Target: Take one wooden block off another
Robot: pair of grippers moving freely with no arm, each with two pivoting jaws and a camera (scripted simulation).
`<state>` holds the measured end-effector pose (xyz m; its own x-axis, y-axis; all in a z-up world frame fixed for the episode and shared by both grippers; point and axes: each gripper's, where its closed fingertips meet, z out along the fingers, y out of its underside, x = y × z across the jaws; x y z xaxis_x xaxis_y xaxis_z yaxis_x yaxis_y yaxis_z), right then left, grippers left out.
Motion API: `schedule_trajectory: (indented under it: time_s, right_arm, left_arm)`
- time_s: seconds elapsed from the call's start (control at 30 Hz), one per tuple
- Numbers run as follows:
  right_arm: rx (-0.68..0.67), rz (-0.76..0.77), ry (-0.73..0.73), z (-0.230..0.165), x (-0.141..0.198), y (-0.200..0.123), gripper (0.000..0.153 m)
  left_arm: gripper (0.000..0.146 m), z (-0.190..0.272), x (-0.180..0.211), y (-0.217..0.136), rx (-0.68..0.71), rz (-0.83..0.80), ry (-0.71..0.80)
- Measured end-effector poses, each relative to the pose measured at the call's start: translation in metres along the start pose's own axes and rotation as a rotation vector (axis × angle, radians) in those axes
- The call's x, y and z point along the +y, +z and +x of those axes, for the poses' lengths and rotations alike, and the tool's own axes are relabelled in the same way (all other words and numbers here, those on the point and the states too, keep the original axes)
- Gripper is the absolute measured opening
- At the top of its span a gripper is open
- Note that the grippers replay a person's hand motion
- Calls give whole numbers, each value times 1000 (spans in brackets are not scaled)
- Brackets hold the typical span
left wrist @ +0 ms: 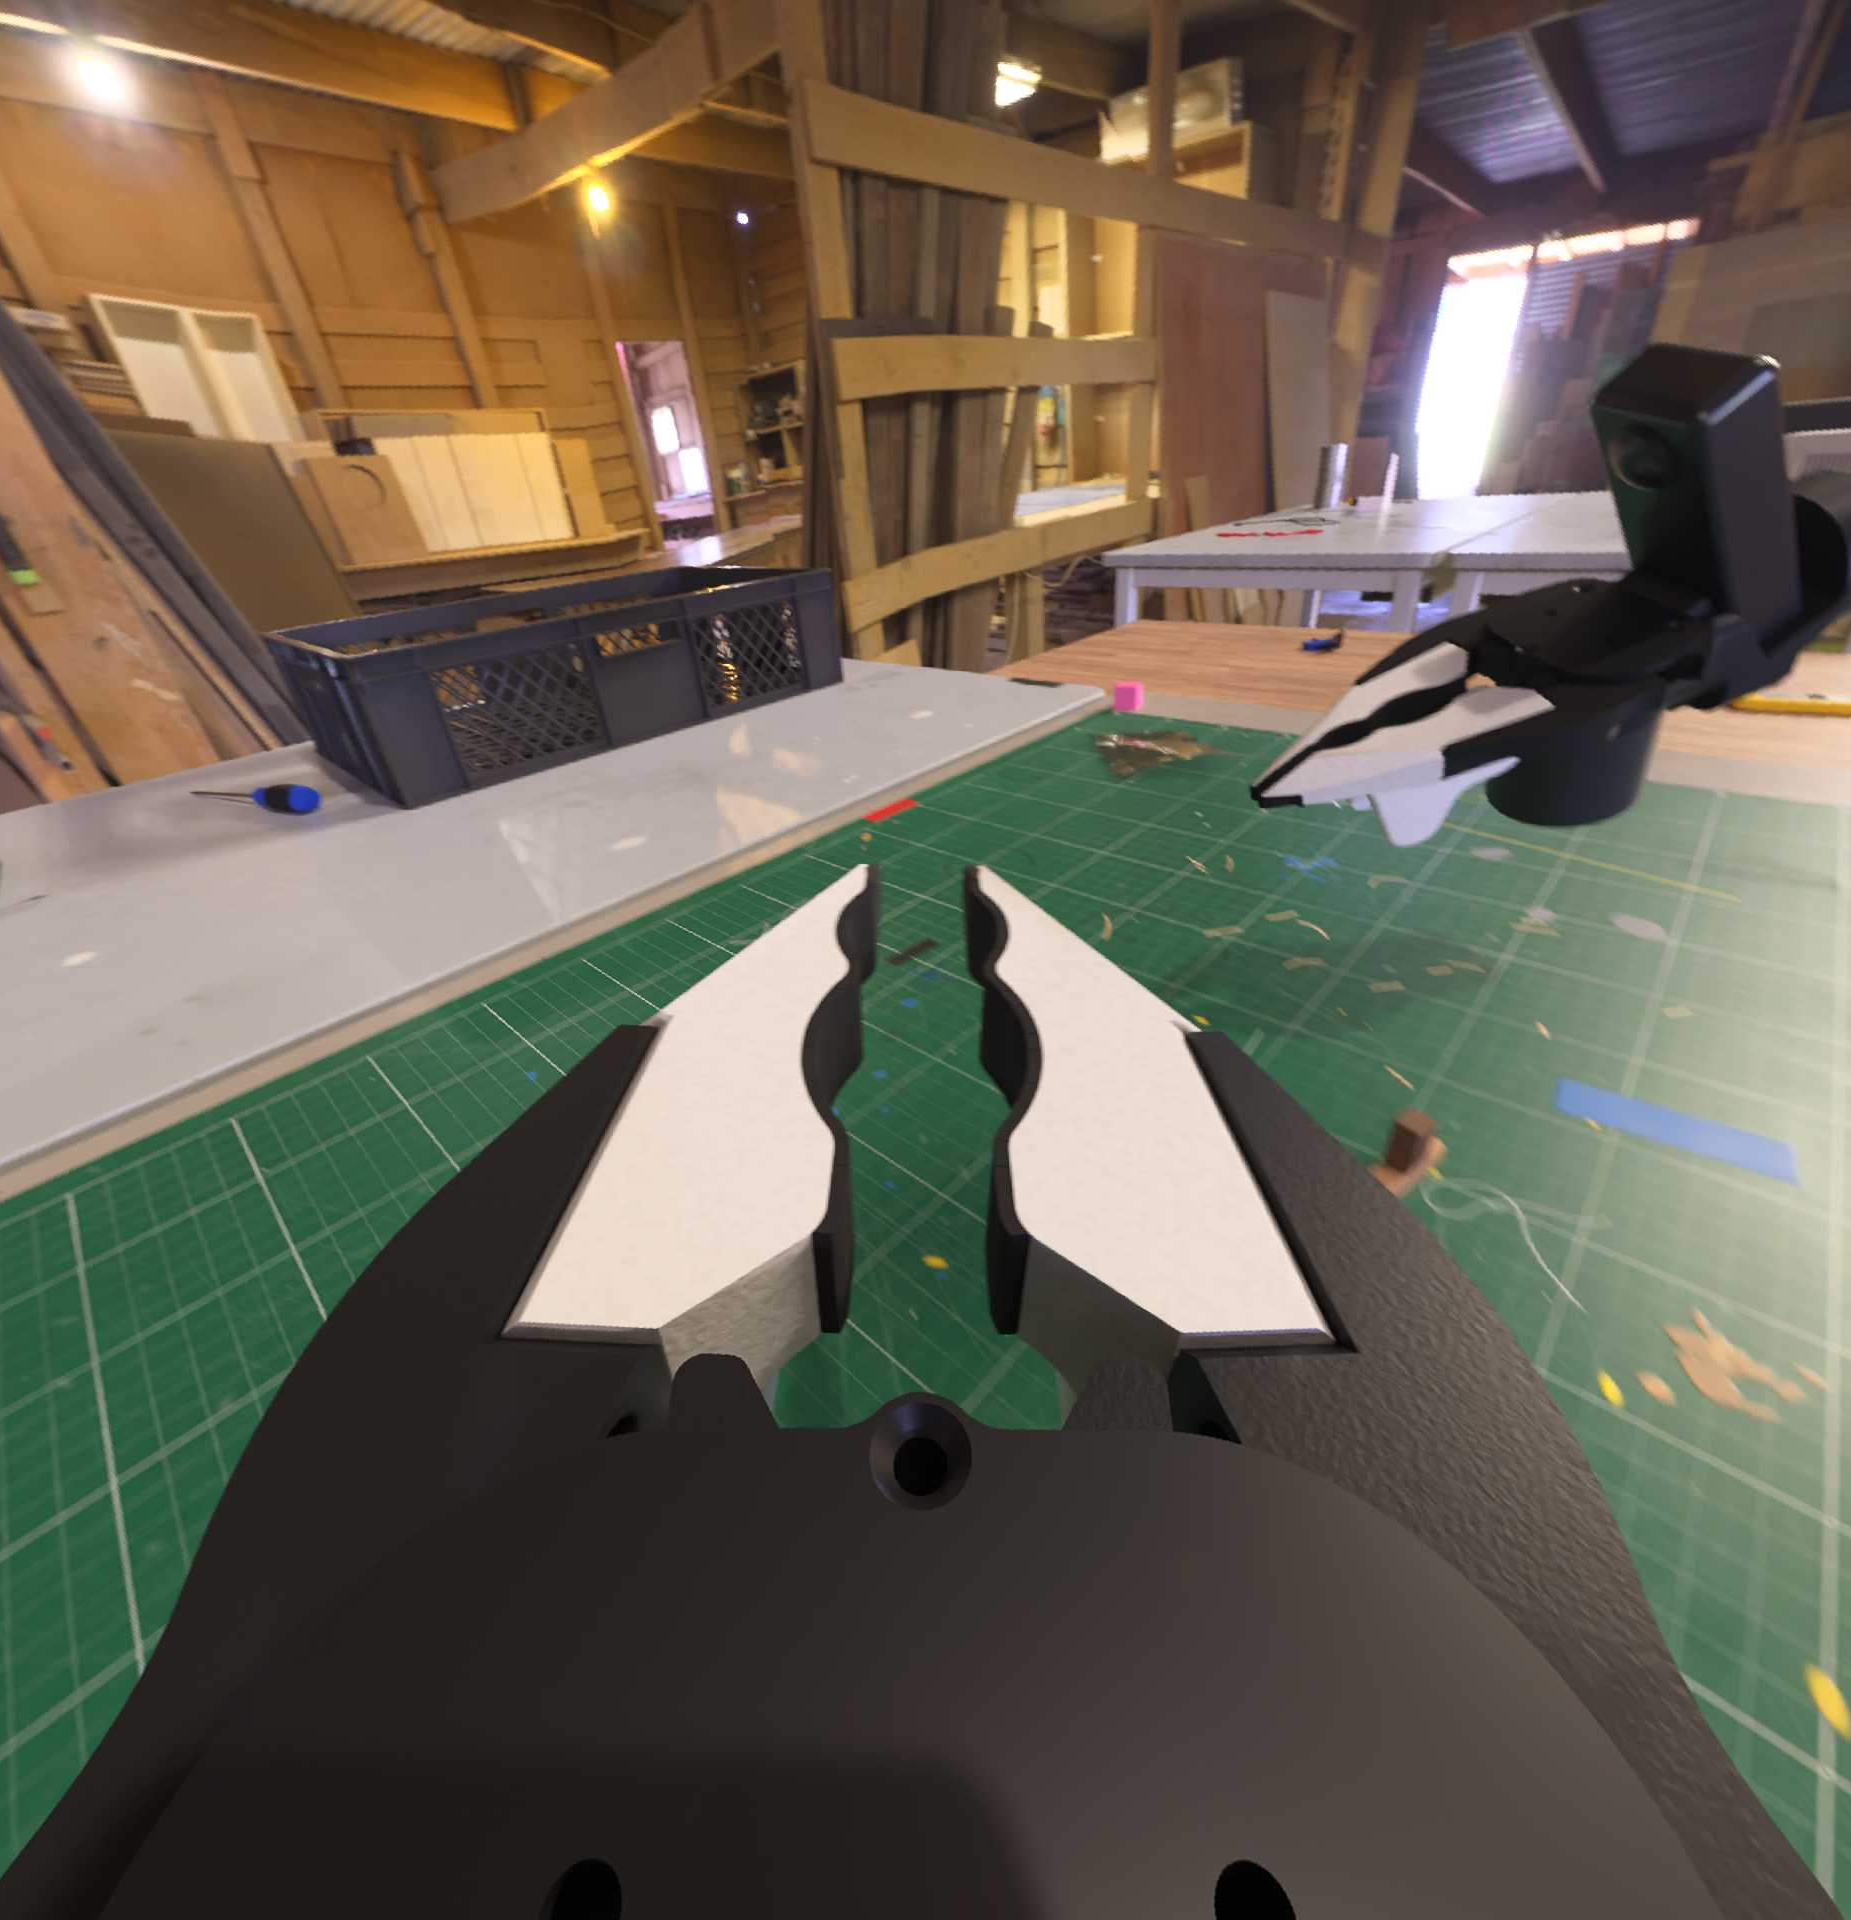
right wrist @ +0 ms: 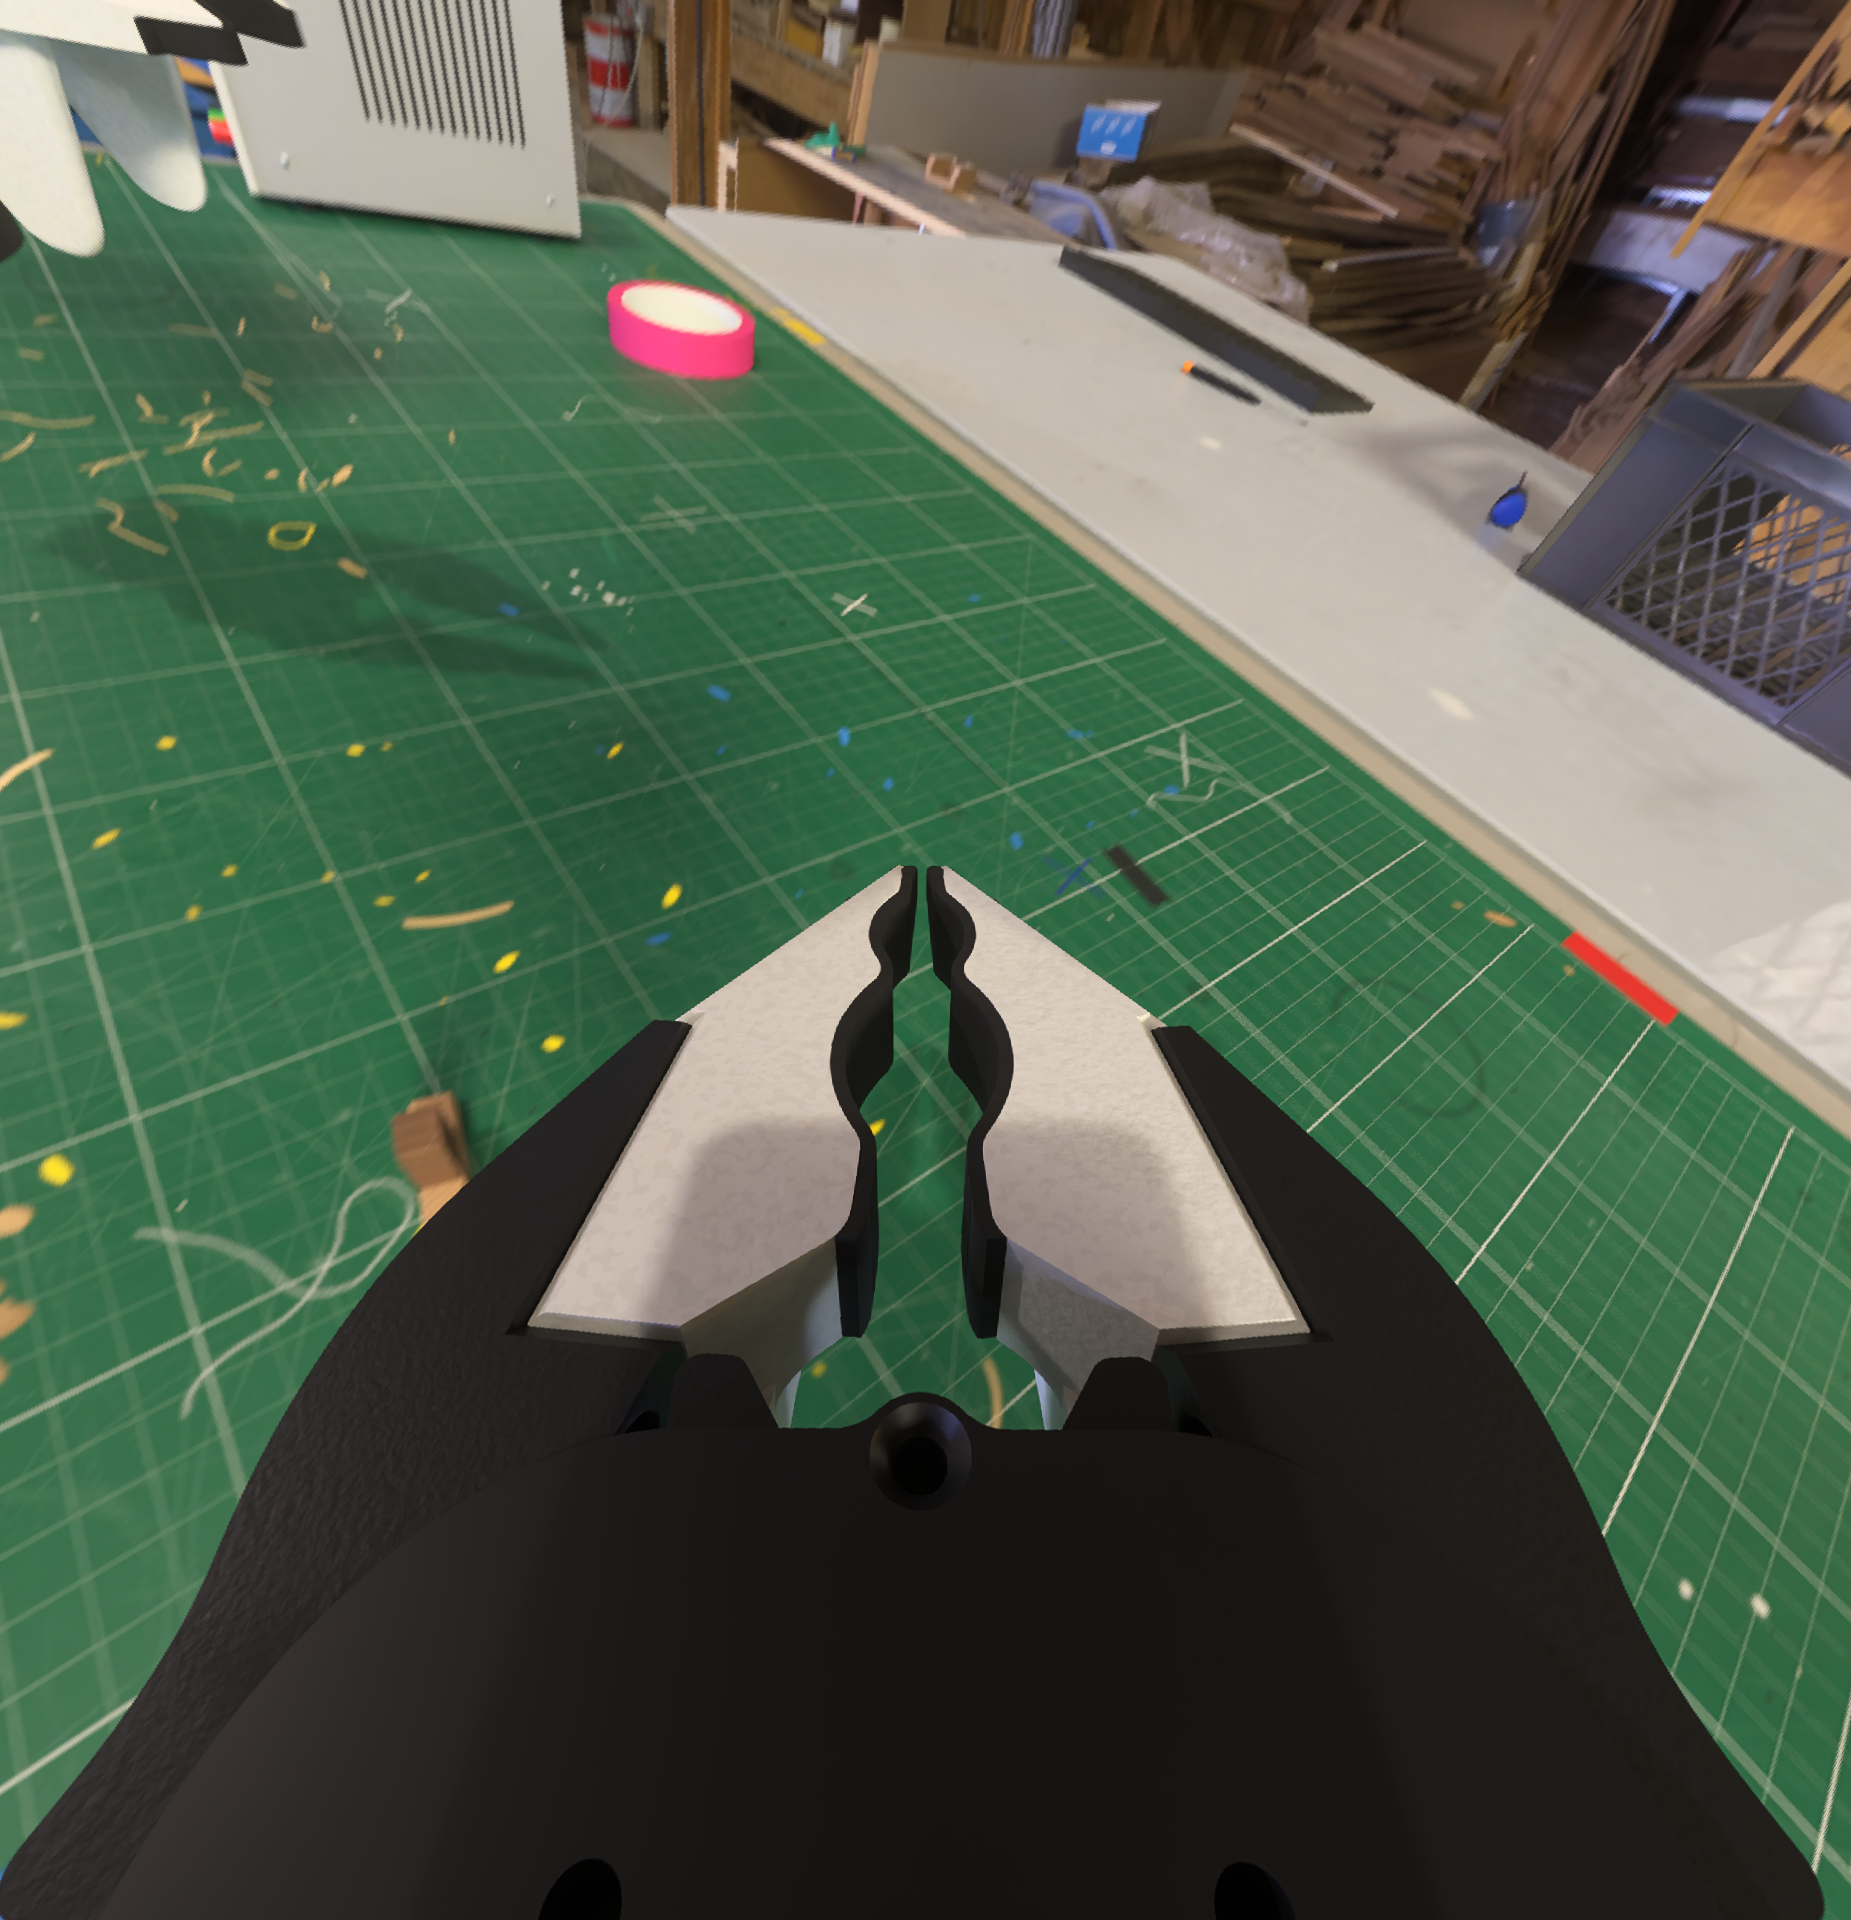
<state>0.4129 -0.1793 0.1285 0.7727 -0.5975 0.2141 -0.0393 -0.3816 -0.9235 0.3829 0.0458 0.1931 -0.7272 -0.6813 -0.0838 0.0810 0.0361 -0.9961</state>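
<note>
- Left gripper (left wrist: 921, 883) is hovering over the green mat (left wrist: 277, 1351), fingers narrowly parted, empty.
- Right gripper (right wrist: 921, 878) is nearly closed, empty.
- Wooden blocks (left wrist: 1409, 1148) are sitting stacked (apparently) at near right, ungrasped; separation is pending.

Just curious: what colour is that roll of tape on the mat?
Bright pink, with a pale inner ring; the right wrist view shows it best.

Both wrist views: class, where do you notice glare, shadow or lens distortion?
Left wrist view: sunlight blows out the doorway, and straight beams bow near the edges. Right wrist view: a soft shadow lies on the green cutting mat; its grid lines curve.
</note>
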Motion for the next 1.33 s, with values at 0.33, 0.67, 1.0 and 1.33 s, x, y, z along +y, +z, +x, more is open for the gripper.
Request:
schedule_trajectory:
  time_s: [0.33, 0.67, 1.0, 1.33]
  right_arm:
    - [-236, -398, -82, -91, 84, -21, 22]
    - [-310, -499, -30, -117, 104, -9, 32]
    - [-398, -379, -190, -127, 84, 13, 10]
    - [-290, 93, -298, -134, -1, 12, 10]
  left_arm:
    - [4, 25, 54, -14, 47, -43, -38]
    - [10, 30, 52, -14, 134, 0, -256]
    - [13, 44, 65, -12, 198, -105, -276]
    - [54, 97, 81, -3, 456, -262, -479]
